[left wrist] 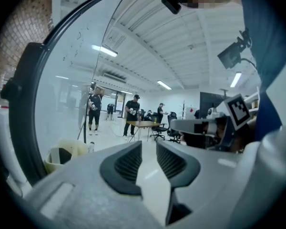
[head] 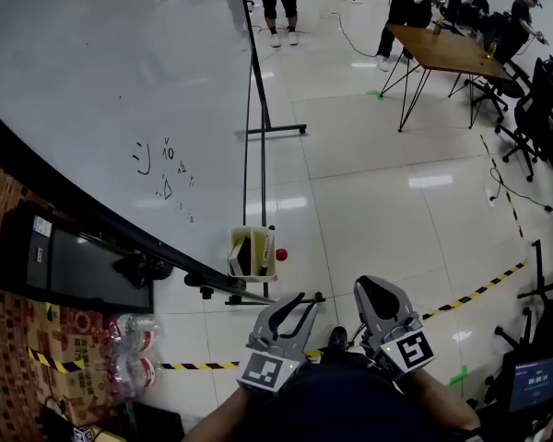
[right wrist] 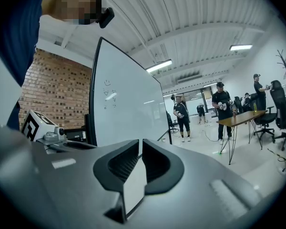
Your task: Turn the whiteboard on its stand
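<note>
The whiteboard (head: 101, 81) fills the upper left of the head view, tilted, with small marker doodles and a black frame edge. Its stand (head: 263, 155) has a post and a foot on the tiled floor. My left gripper (head: 295, 300) is shut with nothing in it, just below the board's near corner and apart from it. My right gripper (head: 373, 288) is beside it, also shut and holding nothing. The left gripper view has the left gripper (left wrist: 149, 144) with the whiteboard (left wrist: 71, 80) to its left. In the right gripper view the right gripper (right wrist: 140, 142) points past the whiteboard (right wrist: 124, 109).
A cream basket (head: 252, 251) with markers hangs at the board's corner, a red ball (head: 281, 254) beside it. A black box (head: 74, 261) and packed bottles (head: 134, 353) lie left. A wooden table (head: 442, 49), office chairs (head: 535, 109), several people and floor tape (head: 479, 291) are beyond.
</note>
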Tool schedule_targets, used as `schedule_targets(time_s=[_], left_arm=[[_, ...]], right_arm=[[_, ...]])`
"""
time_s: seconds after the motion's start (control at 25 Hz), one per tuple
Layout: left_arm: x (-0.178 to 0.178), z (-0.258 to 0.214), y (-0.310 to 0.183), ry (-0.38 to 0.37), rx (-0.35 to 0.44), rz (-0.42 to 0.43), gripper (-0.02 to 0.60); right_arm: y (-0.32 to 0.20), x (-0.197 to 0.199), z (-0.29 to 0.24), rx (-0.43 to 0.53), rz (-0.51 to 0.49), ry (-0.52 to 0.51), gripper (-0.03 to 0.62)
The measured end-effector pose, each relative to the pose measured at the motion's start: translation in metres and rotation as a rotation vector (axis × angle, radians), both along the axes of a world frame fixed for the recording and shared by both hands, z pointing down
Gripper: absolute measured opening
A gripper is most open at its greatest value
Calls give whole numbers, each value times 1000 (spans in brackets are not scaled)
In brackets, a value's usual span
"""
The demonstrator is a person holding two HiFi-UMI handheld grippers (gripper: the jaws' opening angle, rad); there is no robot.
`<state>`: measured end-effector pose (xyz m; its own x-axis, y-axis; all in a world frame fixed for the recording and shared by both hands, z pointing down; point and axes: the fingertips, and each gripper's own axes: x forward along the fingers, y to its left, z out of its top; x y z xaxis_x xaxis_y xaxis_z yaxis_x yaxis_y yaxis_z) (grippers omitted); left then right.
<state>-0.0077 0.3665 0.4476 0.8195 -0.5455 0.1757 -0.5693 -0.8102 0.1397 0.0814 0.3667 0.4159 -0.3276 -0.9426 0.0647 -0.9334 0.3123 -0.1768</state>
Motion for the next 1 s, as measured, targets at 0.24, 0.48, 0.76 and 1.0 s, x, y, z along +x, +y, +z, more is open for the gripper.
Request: schedule_targets(time_s=[0.24, 0.48, 0.76, 1.0], left_arm=[[-5, 2, -4, -3, -9, -11, 98], [-7, 2, -5, 0, -16, -21, 98], [-5, 2, -5, -1, -14, -18, 98], [0, 2, -3, -4, -15, -7, 98]], right_arm=[[-4, -5, 1, -3, -17, 3, 29], [-8, -8, 1, -4, -30, 11, 29], [-7, -5, 2, -10, -23, 9, 29], [-5, -3, 1, -8, -22, 10, 29]])
